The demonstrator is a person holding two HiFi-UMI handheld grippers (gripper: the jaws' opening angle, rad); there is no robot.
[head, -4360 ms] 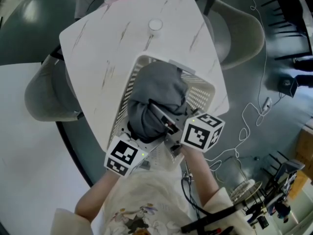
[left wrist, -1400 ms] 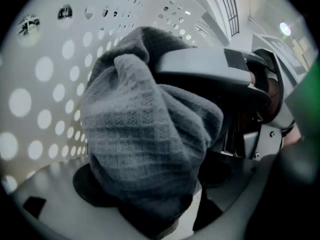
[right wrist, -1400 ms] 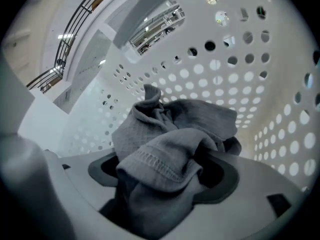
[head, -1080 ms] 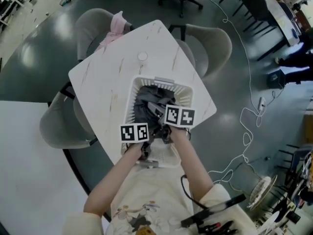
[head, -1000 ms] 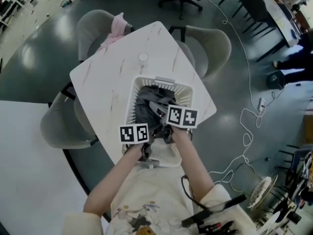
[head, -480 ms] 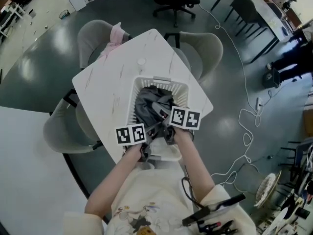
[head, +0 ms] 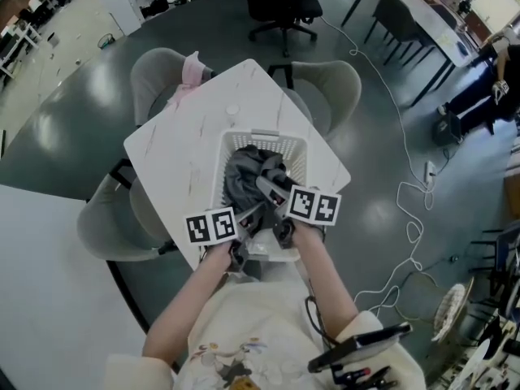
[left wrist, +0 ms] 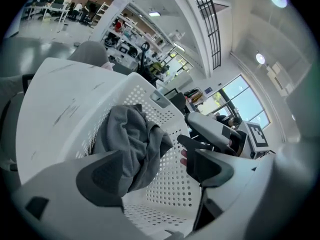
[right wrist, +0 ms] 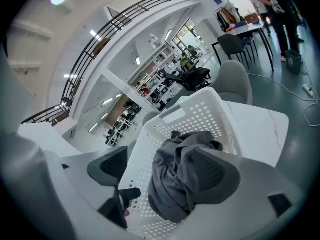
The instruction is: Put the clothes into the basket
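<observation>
Crumpled grey clothes (head: pixel 244 179) heaped in a perforated white plastic basket (head: pixel 267 136)

Open-plan lab-cum-office, black swivel chair (head: pixel 280 10) on grey floor (head: pixel 65 128), loose cable (head: pixel 414 227) trailing, long desk (head: pixel 418 6) beyond, equipment-laden workbenches (left wrist: pixel 122 46), railed mezzanine (right wrist: pixel 125 19) overhead.

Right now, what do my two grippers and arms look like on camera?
The left gripper and right gripper match: pale grey-white bodies, each with two broad jaws faced with dark grey pads. The left cube and right cube are white with black square markers. Your forearms are bare, and you wear a cream top with a small print on the front.
</observation>
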